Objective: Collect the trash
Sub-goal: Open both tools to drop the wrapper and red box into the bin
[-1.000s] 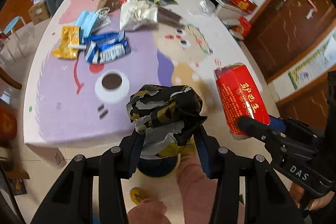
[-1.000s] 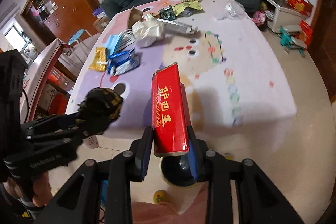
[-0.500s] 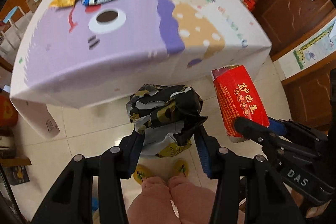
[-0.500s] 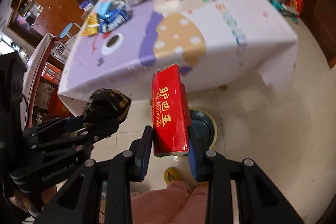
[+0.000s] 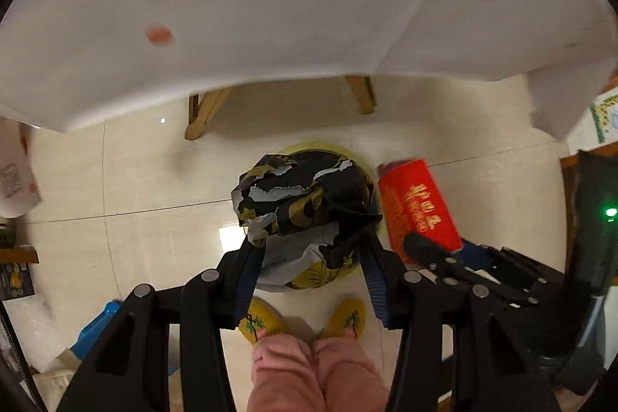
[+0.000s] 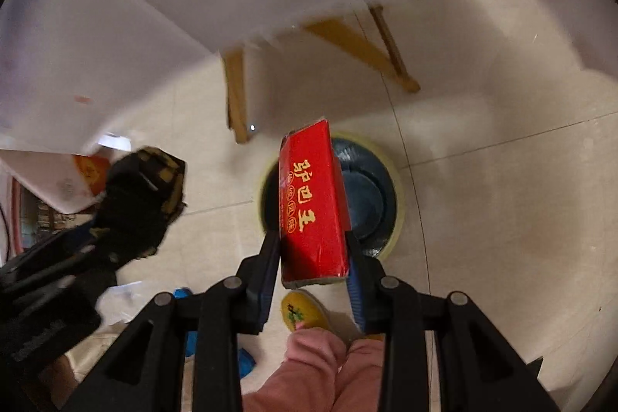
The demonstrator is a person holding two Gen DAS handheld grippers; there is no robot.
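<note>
The left gripper [image 5: 309,250] is closed on a crumpled black-and-gold wrapper [image 5: 301,203], its blue-padded fingers pinching the lower part of the wad while torn edges flare out above. The right gripper [image 6: 313,257] is clamped on a red carton with gold characters [image 6: 311,203], gripped across its narrow sides near the lower end, so most of the box stands up beyond the fingertips.

Both pieces hang over a round yellow-rimmed bin with a dark blue liner [image 6: 398,195] standing on the tiled floor [image 6: 483,219], just in front of the person's yellow slippers [image 6: 299,311] and below the hanging edge of the white tablecloth [image 5: 270,26]. From the right wrist camera the carton sits squarely above the bin's mouth; the wrapper appears a little to its left, and in the left wrist camera it covers much of the opening.

The wrapper looks light, soft and springy; it should drop free once released, though a torn flap could snag on a pad. The carton seems stiff, light and glossy, so it may slip or tip when held so near one end. A mid-length hold would steady it.
</note>
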